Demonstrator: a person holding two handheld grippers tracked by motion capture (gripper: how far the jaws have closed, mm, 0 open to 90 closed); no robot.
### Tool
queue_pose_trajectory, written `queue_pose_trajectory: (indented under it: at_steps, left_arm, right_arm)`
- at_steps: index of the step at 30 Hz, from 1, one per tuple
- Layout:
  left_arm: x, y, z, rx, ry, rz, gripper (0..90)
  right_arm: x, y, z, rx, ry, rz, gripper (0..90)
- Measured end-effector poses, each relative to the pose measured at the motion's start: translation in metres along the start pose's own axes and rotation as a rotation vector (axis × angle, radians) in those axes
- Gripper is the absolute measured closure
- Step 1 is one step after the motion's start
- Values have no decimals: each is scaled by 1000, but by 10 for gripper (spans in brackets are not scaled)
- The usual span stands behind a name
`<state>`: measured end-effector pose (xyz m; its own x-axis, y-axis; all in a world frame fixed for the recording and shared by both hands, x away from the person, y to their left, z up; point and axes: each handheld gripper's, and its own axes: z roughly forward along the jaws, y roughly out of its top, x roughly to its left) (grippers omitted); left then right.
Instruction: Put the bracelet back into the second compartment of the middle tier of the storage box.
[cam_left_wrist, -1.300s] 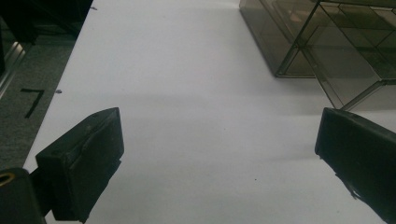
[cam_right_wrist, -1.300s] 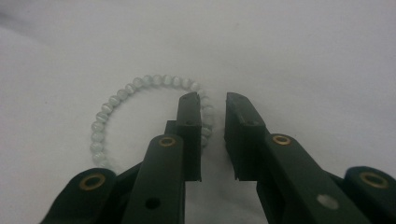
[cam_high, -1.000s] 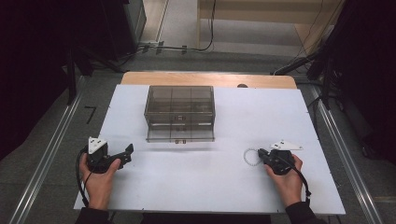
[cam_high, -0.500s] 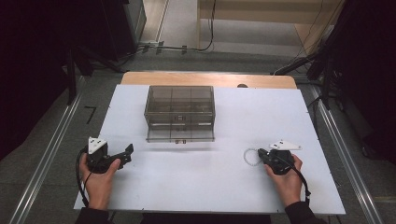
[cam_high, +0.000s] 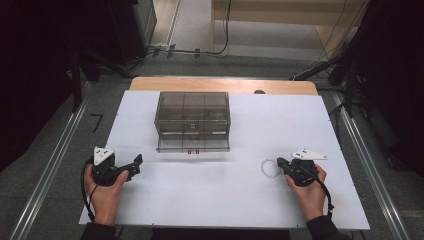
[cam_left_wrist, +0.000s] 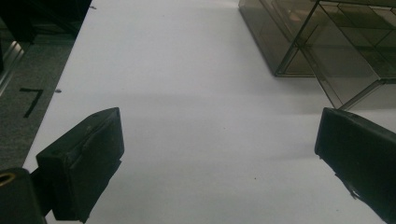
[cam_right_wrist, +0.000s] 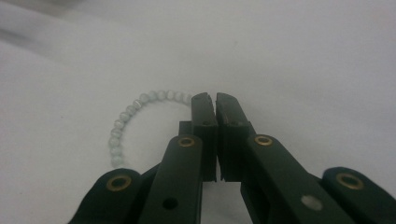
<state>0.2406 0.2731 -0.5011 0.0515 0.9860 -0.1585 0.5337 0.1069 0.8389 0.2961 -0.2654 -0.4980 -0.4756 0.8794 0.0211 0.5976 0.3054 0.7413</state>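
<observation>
A ring of pale beads (cam_high: 270, 167) lies on the white table (cam_high: 225, 200) at the right. My right gripper (cam_high: 280, 162) is shut, its tip against the ring's right side. In the right gripper view the bead ring (cam_right_wrist: 126, 116) curves up to the left jaw of my shut right gripper (cam_right_wrist: 215, 99) and the rest is hidden beneath it; no bead shows between the jaws. A smoky clear drawer box (cam_high: 192, 120) stands mid-table, its bottom drawer (cam_high: 192, 145) pulled out a little. My left gripper (cam_high: 134, 165) rests open at the front left, with bare table between the jaws (cam_left_wrist: 219, 135).
The drawer box (cam_left_wrist: 327, 42) stands ahead and to the right of the left gripper. A wooden strip (cam_high: 225, 84) borders the table's far edge. Metal rails (cam_high: 55, 160) run along both sides, and cables lie on the floor (cam_high: 190, 50) behind.
</observation>
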Motion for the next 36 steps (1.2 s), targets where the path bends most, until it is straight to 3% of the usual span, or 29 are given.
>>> queue_pose_trajectory:
  at_steps: [13, 36]
  left_arm:
    - [1, 0, 0, 1, 6, 0, 17]
    - [1, 0, -1, -2, -1, -1, 17]
  right_arm:
    - [13, 14, -19, -85, 50, -8, 851]
    - [45, 35, -18, -111, 113, -77, 851]
